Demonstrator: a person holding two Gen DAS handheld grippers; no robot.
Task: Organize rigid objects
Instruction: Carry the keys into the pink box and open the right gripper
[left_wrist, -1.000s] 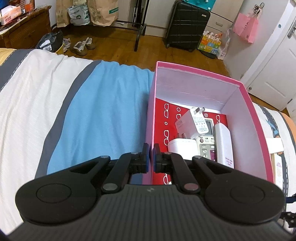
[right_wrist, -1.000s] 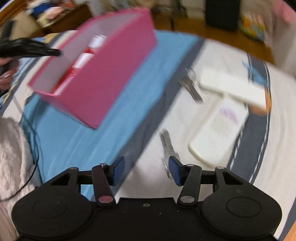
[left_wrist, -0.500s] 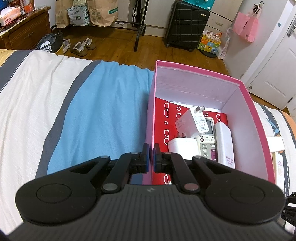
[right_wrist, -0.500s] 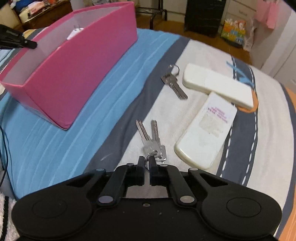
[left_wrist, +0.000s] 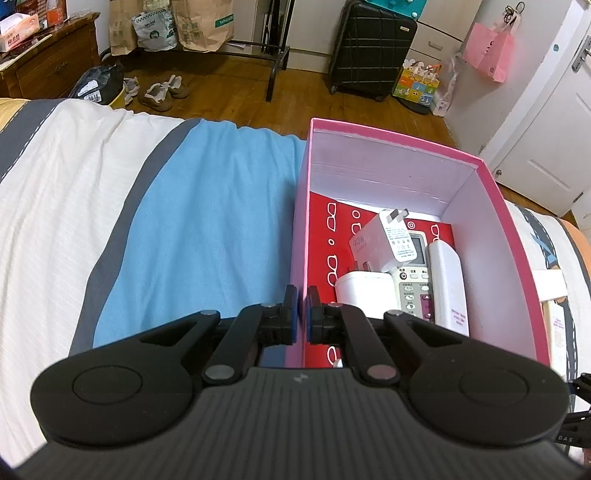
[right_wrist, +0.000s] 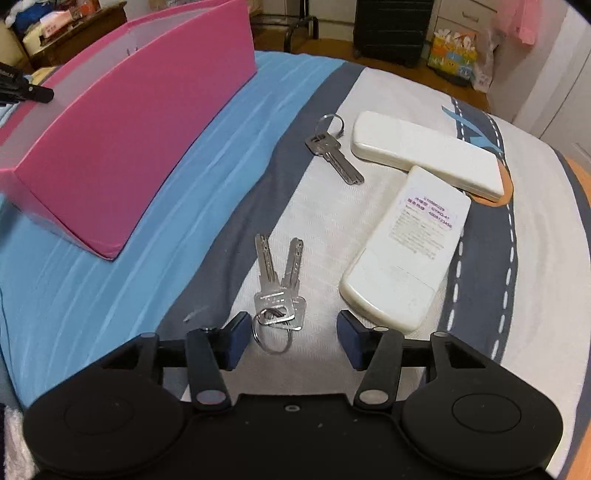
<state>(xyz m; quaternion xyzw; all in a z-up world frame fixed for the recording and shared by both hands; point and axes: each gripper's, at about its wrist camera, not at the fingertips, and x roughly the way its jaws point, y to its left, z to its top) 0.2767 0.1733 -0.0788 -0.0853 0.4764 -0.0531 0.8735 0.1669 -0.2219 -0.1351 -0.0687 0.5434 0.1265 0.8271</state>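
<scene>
The right tongs have just been opening and stand apart over the bed, gripping nothing. The keys lie between and just ahead of the tips, ring nearest, blades pointing away along the tongs' line, so this hand is the nearer. The left tongs pinch the box wall, off to the right tongs' left.

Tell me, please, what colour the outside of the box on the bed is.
The box is pink outside, clearest in the right wrist view.
</scene>
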